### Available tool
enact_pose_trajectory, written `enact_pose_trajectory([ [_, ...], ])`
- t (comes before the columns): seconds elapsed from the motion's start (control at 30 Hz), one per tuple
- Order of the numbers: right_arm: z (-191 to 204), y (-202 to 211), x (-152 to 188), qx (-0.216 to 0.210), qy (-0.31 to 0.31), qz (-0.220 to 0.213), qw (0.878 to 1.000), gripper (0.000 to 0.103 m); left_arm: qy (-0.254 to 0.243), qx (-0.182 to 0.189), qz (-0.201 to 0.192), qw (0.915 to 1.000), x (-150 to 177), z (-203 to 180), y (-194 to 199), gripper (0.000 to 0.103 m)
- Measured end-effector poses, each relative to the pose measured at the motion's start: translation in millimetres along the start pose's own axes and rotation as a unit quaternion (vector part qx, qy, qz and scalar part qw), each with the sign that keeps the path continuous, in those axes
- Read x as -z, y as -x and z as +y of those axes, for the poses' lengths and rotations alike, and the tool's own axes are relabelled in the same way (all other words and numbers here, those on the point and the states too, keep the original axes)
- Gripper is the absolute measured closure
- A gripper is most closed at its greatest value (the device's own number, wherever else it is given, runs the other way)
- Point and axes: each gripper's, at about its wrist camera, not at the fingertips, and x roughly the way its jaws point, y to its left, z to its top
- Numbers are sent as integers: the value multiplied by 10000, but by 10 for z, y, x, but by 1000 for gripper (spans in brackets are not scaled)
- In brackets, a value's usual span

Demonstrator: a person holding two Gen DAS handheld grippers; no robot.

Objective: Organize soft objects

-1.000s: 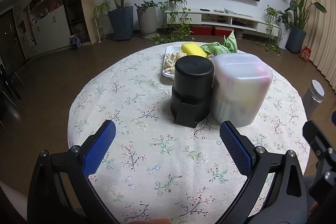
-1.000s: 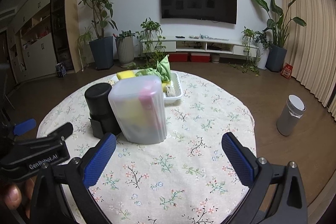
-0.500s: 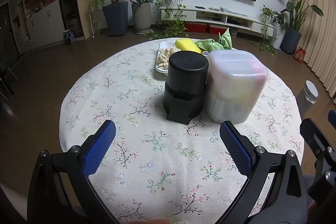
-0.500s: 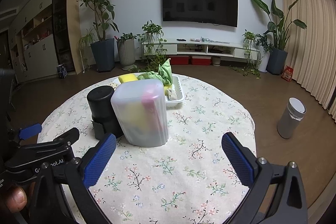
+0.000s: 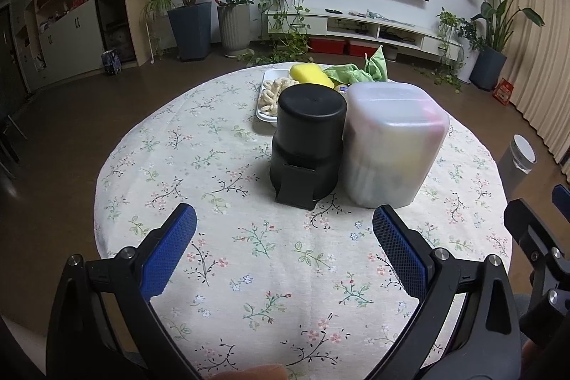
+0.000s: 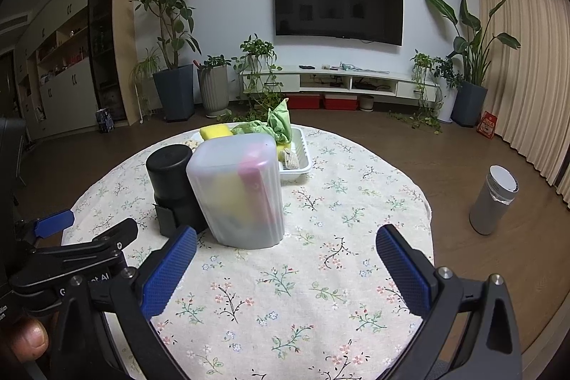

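Observation:
A frosted plastic container (image 5: pixel 392 145) (image 6: pixel 238 191) stands on the round floral table with yellow and pink soft items showing through its wall. A black cylinder (image 5: pixel 308 141) (image 6: pixel 172 184) stands touching its left side. Behind them a white tray (image 5: pixel 265 111) (image 6: pixel 301 161) holds a yellow sponge (image 5: pixel 310 75) (image 6: pixel 214 131), a green cloth (image 5: pixel 356 72) (image 6: pixel 274 127) and pale knobbly pieces (image 5: pixel 276 88). My left gripper (image 5: pixel 283 251) is open and empty, short of the black cylinder. My right gripper (image 6: pixel 285 257) is open and empty, short of the container.
The table's front half (image 5: pixel 270 255) carries only the floral cloth. A grey bin (image 6: pixel 493 200) stands on the floor at the right. Potted plants (image 6: pixel 174 59) and a TV unit (image 6: pixel 338 81) line the far wall. The left gripper's body (image 6: pixel 71 259) shows in the right wrist view.
Both grippers have drawn back and risen a little from the table, so the container and cylinder look farther away. Both stay open and empty.

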Motion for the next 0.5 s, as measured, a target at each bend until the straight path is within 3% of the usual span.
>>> enact_pose_trajectory([
  [0.5,-7,-7,9,-5,21,28,10000,0,-89,-92,-26,9999,12,-38,-17,2],
])
